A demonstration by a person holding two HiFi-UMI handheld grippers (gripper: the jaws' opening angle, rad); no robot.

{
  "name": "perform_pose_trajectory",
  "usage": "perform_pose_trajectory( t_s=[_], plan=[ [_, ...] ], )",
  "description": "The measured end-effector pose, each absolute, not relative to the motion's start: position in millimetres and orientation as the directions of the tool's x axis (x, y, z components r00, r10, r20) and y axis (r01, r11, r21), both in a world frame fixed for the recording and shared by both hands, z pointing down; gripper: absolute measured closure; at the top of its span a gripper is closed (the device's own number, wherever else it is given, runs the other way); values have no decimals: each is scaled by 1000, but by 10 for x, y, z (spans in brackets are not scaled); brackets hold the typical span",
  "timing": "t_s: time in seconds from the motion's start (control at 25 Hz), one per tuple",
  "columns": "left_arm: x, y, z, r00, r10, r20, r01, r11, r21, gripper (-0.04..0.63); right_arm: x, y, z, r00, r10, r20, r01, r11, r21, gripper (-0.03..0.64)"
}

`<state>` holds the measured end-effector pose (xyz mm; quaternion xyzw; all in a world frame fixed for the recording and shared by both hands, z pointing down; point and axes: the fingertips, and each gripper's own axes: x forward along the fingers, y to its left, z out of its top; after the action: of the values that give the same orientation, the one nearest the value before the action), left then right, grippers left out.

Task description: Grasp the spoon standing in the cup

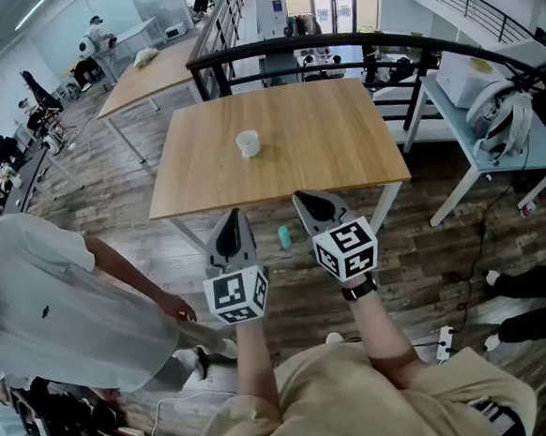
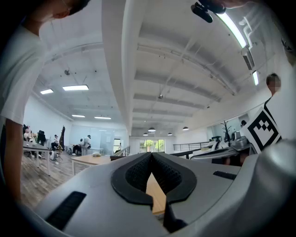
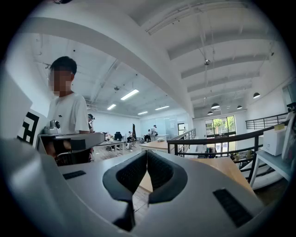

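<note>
A small white cup [image 1: 247, 144] stands on the wooden table [image 1: 343, 150], left of its middle. At this distance I cannot make out a spoon in it. Both grippers are held close to my body, short of the table's front edge and well away from the cup. My left gripper [image 1: 232, 217] has its jaws together with nothing between them, and the left gripper view shows the same [image 2: 151, 156]. My right gripper [image 1: 303, 200] is beside it, also shut and empty [image 3: 146, 152]. Neither gripper view shows the cup.
A person in a white shirt [image 1: 54, 305] stands close at my left. A small teal object [image 1: 284, 237] lies on the floor under the table's front edge. A pale side table [image 1: 531, 150] with white equipment stands at the right. A black railing [image 1: 335, 43] runs behind the table.
</note>
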<state>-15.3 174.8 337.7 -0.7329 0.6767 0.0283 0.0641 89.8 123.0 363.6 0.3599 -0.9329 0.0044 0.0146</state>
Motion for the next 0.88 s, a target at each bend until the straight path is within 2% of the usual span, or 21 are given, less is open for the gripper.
perform_pose_trajectory(
  t_s=[0.52, 0.88],
  plan=[
    [56, 1407, 3248, 84, -981, -174, -995, -74, -63, 583, 973, 972, 3489, -761, -648, -11, -648, 761, 3, 601],
    [220, 1162, 3565, 79, -991, -107, -996, -74, -49, 583, 1197, 716, 3815, -743, -668, 41, -669, 742, -49, 601]
  ],
)
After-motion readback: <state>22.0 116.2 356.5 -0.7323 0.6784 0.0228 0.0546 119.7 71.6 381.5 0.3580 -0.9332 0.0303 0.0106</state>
